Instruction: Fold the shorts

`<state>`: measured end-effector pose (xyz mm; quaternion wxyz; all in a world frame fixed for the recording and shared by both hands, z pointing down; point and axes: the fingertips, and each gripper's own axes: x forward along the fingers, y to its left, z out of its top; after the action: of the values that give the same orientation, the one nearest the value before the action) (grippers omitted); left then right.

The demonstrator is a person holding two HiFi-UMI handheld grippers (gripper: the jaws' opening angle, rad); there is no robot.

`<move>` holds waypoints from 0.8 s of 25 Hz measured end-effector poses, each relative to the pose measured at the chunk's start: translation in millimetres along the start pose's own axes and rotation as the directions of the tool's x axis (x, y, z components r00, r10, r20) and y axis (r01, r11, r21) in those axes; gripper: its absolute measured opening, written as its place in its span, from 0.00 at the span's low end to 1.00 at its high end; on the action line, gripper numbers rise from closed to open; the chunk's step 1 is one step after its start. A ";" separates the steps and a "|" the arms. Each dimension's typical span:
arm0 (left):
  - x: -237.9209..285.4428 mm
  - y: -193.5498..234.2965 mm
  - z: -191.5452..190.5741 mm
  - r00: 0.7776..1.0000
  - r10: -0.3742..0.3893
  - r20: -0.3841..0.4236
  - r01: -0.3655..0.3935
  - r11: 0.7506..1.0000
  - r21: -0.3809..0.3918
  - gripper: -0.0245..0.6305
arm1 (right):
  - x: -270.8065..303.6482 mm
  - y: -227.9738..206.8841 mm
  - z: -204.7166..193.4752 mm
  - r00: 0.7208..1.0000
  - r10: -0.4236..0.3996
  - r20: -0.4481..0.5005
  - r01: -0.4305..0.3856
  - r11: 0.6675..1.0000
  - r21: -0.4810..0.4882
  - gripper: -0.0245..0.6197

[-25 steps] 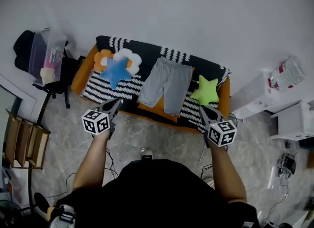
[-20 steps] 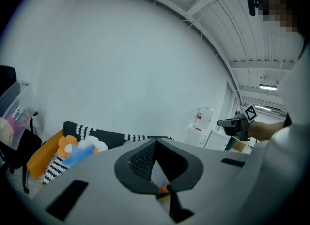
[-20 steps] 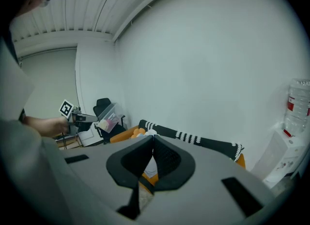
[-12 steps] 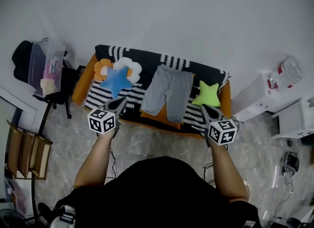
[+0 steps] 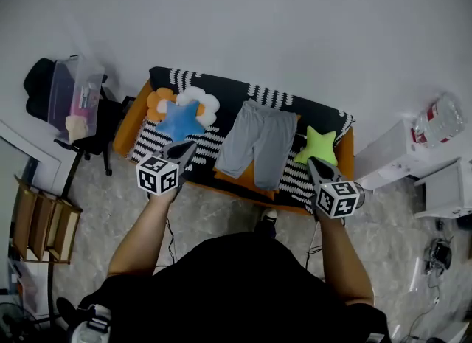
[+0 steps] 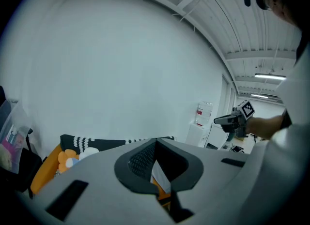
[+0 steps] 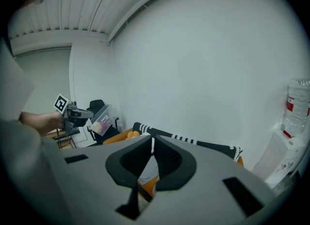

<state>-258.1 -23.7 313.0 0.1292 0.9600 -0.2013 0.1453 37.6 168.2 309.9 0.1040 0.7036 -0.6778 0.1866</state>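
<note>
Approach step, I judge: grey shorts point(image 5: 257, 142) lie flat, untouched on the sofa point(image 5: 127, 122), left gripper point(image 5: 186, 147) and right gripper point(image 5: 312, 163) short of them, jaws pressed together, empty; next: spread jaws, pinch hems.

My grey right gripper point(image 7: 152, 141) is pinched together, empty; beyond it, grey fabric shorts point(image 7: 147, 170) lie on the orange sofa point(image 7: 115, 137).

Open floor point(image 5: 206, 209) is stretching between the person point(image 5: 236, 282) and the sofa point(image 5: 127, 127). On it, the blue star pillow point(image 5: 179, 120) and green star pillow point(image 5: 319, 144) are flanking the shorts point(image 5: 258, 142), leaving narrow strips of striped blanket point(image 5: 208, 142) free.
</note>
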 end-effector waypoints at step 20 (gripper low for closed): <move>145.2 20.2 37.9 0.981 0.191 -0.040 -0.194 0.977 -0.085 0.06 | 168.2 -144.6 49.8 0.973 0.213 -0.085 -0.216 0.976 -0.025 0.11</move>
<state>-130.7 -103.8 329.9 0.1602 0.9270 -0.2973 0.1634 189.1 3.1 347.9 0.1231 0.6160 -0.7481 0.2139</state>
